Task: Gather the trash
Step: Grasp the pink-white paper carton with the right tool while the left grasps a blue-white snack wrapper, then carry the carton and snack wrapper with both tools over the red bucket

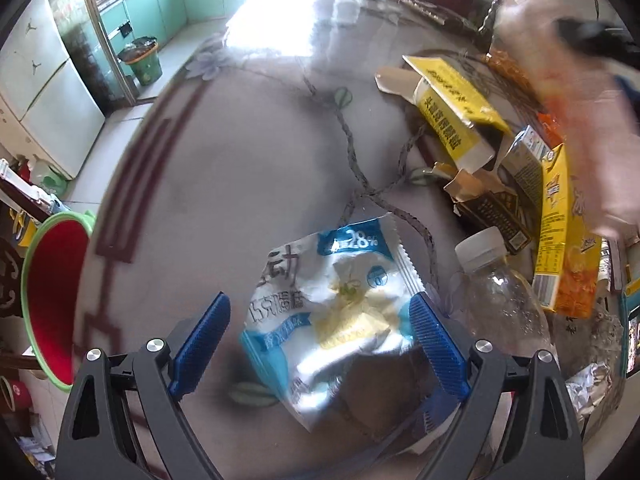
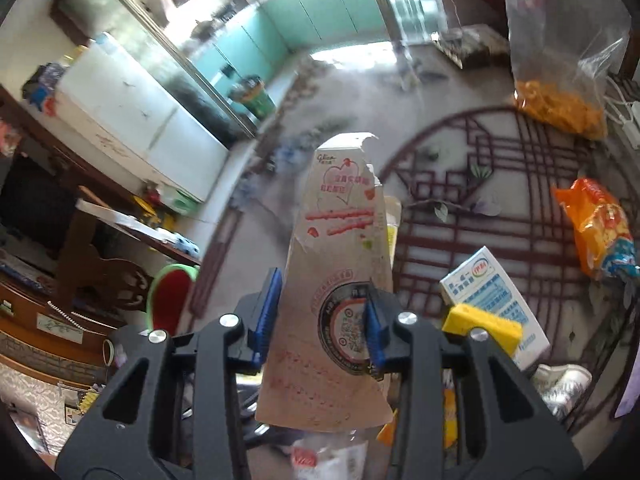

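Both grippers, left (image 1: pixel 322 334) and right (image 2: pixel 320 316), have black arms, shiny round silver screws and bumpy blue pads (image 1: pixel 438 348).

Bright daylight glare on floor (image 1: pixel 276 12); fisheye edges bent, dark corners; motion blur right.

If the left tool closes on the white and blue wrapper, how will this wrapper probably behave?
The white and blue wrapper looks crumpled and thin, so it will probably fold rather than stay stiff. It seems empty, so likely very light. Its glossy film may slip between the fingers.

Crumpled wrapper (image 1: pixel 336 312), flattened carton (image 2: pixel 336 280)
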Tool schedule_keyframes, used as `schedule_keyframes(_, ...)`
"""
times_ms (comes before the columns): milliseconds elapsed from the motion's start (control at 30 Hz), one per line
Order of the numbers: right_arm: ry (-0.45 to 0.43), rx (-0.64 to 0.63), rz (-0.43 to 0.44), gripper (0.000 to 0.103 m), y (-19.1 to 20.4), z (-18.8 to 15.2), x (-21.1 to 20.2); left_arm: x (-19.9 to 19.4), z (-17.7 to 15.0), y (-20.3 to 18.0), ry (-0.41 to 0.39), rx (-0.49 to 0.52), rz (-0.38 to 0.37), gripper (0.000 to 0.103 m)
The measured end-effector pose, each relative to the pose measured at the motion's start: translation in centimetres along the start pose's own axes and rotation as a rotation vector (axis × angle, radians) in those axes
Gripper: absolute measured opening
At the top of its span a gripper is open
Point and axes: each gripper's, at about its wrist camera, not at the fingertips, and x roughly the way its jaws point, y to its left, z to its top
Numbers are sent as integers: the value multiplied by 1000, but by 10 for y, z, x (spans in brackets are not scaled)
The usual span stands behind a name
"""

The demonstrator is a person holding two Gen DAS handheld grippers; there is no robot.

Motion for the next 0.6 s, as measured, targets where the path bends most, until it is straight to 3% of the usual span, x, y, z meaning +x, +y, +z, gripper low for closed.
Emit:
schedule_keyframes(133, -45, -8, 8, 37, 12, -14, -24, 3, 0, 0, -6, -15, -4, 83)
schedule_keyframes(200, -58, -9, 5, 37, 15, -21, -30, 1, 1, 1, -26, -8, 13, 58)
schedule_keyframes(233, -63, -8, 3, 37, 17, -24, -33, -2, 3, 1, -31, 6, 10, 34)
schedule_keyframes(267, -68, -7, 4, 37, 18, -26, -34, -3, 5, 3, -23, 5, -10, 22)
schedule_keyframes(433, -89, -19, -1, 37, 32, -37, -44, -23, 9, 24, -70, -49, -37, 3)
schedule_keyframes(600, -115, -72, -33, 37, 58, -44, -53, -71, 6, 46, -177, -82, -31, 1)
